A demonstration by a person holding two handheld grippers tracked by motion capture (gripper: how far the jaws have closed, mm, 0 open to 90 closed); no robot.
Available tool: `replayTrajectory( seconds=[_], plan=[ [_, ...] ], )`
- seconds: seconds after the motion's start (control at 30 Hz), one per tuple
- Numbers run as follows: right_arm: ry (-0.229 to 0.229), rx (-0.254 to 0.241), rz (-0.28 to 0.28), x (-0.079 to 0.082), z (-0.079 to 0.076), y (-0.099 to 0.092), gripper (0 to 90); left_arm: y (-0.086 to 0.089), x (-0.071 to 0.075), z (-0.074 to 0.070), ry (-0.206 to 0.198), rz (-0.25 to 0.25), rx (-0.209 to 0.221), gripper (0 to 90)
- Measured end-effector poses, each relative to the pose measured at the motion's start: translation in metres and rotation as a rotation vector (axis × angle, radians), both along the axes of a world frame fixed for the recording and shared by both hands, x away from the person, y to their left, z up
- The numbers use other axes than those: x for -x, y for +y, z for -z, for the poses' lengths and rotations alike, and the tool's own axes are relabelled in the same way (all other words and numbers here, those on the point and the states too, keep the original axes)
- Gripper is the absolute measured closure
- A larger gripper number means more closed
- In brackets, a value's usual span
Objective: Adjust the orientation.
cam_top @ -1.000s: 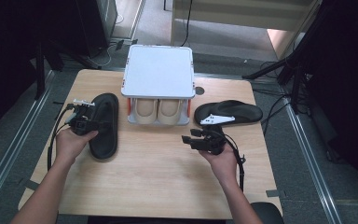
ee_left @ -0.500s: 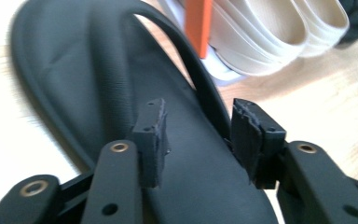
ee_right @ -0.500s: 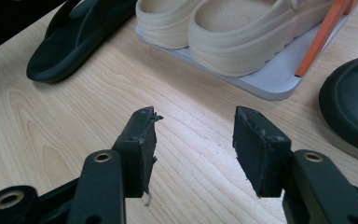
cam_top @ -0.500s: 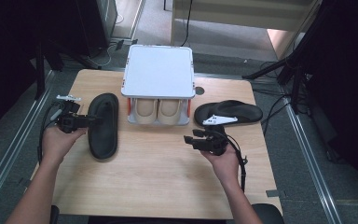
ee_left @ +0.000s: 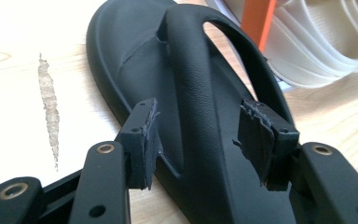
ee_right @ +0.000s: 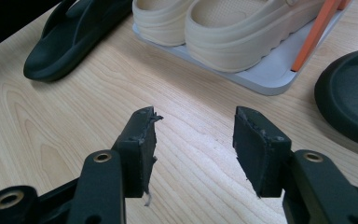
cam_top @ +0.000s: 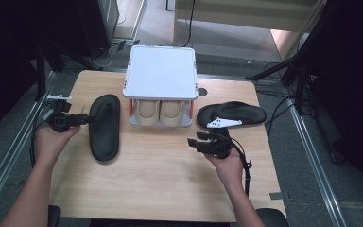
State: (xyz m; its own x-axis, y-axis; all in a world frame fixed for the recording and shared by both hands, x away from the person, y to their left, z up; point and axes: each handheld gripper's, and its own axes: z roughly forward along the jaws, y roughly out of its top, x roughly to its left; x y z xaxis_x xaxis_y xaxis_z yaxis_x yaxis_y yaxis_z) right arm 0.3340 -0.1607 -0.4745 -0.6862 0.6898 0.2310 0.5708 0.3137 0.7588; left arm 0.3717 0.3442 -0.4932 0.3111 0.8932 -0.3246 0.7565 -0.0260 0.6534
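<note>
Black flip-flop (cam_top: 105, 126) lies lengthwise front-to-back, left gripper (cam_top: 82, 119) fingers just opened astride its strap, right gripper (cam_top: 194, 141) open.

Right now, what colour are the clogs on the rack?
Cream clogs, clearest in the right gripper view.

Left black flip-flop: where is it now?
High view: the left black flip-flop lies on the table's left side, beside the white shoe rack, its strap between the open left hand-held gripper's jaws.
</note>
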Motion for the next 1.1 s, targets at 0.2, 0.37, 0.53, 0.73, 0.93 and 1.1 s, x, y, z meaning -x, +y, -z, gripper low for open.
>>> replayTrajectory(
  seconds=[0.2, 0.37, 0.53, 0.73, 0.93, 1.1],
  plan=[
    [-0.001, -0.001, 0.011, 0.002, 0.0, -0.003, 50.2, -0.004, -0.008, 0.008, 0.018, 0.007, -0.013, 48.6],
    [0.001, -0.004, 0.03, 0.004, -0.001, -0.008, 50.1, -0.01, -0.013, 0.014, 0.036, 0.018, -0.019, 48.2],
    [0.003, -0.001, 0.04, 0.005, 0.0, -0.01, 50.1, -0.018, -0.02, 0.021, 0.053, 0.032, -0.038, 48.6],
    [0.0, -0.005, 0.046, 0.006, -0.001, -0.013, 50.2, -0.024, -0.022, 0.024, 0.041, 0.045, -0.058, 57.3],
    [-0.003, -0.006, 0.051, 0.006, -0.002, -0.014, 50.2, -0.022, -0.023, 0.024, 0.062, 0.033, -0.041, 66.8],
    [-0.003, -0.007, 0.05, 0.004, -0.002, -0.014, 50.2, -0.021, -0.024, 0.022, 0.079, 0.014, -0.018, 68.8]
  ],
)
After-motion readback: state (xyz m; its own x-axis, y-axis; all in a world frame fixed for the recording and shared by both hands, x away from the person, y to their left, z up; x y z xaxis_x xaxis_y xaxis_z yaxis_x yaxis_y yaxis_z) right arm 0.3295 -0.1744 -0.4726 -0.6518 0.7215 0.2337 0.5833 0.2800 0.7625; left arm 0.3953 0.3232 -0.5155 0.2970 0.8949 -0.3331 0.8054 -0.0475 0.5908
